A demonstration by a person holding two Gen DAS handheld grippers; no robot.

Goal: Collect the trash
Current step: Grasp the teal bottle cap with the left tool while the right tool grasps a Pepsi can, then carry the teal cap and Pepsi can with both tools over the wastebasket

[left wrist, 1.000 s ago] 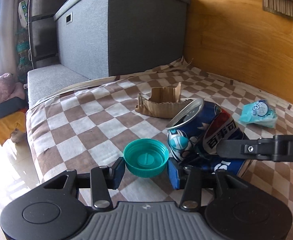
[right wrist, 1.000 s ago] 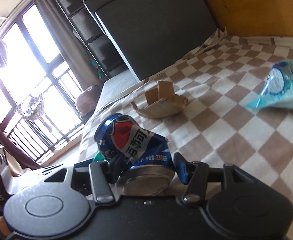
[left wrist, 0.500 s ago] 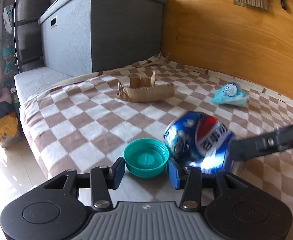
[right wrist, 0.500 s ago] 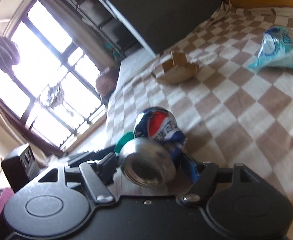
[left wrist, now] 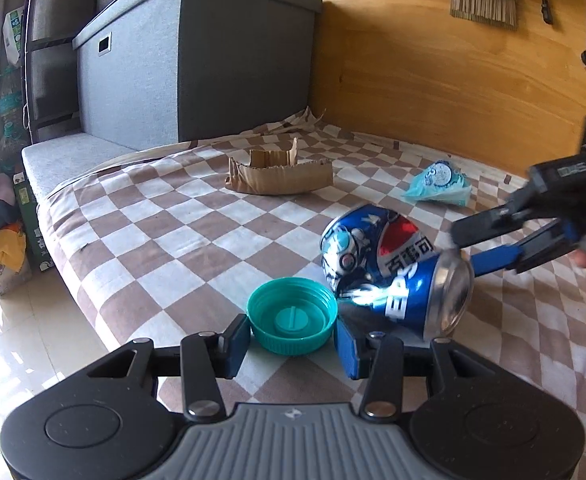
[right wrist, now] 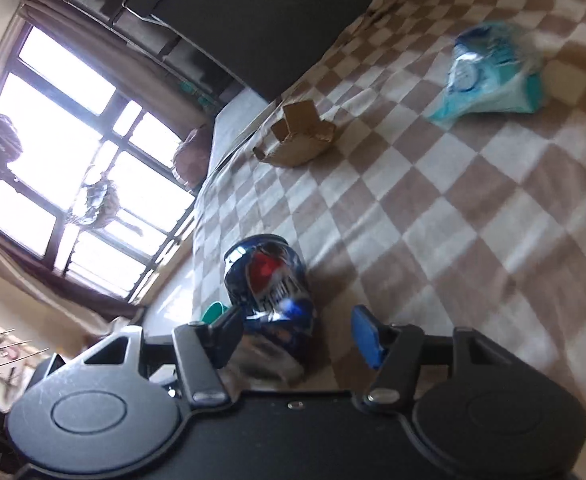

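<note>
Left wrist view: left gripper [left wrist: 292, 342] is pinching a teal cap [left wrist: 292, 321] over the checked bed [left wrist: 165, 232]. Right gripper [right wrist: 293, 330] is standing wide open around a dented can [left wrist: 393, 270] lying there; closing off-centre could be rolling it away.

cans: 1 [left wrist: 393, 268] | caps: 1 [left wrist: 292, 315] | cardboard pieces: 1 [left wrist: 279, 176] | wrappers: 1 [left wrist: 439, 184]

checkered bed cover [left wrist: 197, 236], wooden wall [left wrist: 433, 72], grey storage box [left wrist: 197, 68], bright window [right wrist: 65, 148]
</note>
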